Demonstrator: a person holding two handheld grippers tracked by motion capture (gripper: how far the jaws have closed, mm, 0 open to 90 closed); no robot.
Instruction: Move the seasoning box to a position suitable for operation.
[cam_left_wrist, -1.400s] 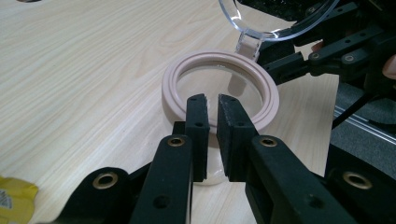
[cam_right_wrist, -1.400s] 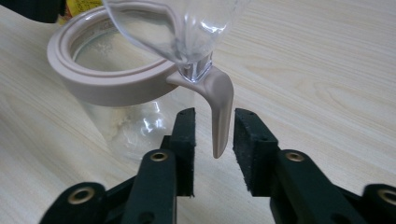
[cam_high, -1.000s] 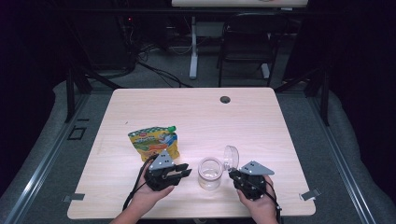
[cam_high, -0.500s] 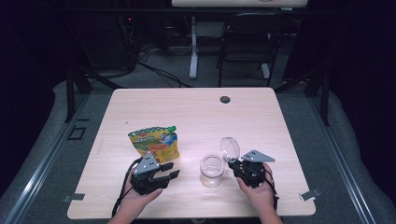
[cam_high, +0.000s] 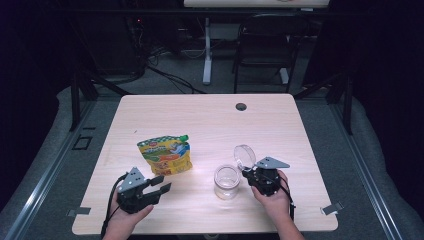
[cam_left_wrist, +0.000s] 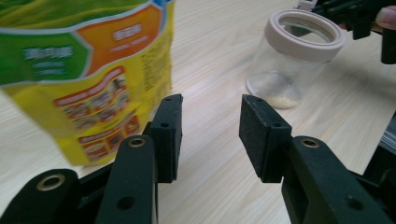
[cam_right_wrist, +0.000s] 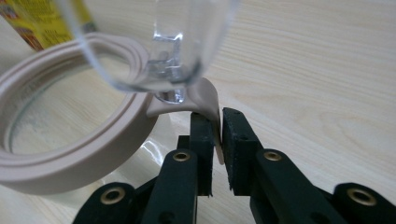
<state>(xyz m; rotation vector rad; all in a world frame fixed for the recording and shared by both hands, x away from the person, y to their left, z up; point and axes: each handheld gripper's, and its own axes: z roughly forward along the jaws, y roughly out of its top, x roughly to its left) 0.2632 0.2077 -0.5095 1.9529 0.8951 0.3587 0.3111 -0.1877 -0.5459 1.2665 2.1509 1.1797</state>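
Your right gripper pinches the jar lid's soft tab; hold gently, it's light and flexible. Your left gripper has just been opening, empty.

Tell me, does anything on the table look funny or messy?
Nothing is spilled or broken. The jar stands upright, its clear lid flipped up on its hinge, and the right gripper pinches the lid's tab. The snack pouch lies flat beside the left gripper, whose fingers stand apart, holding nothing.
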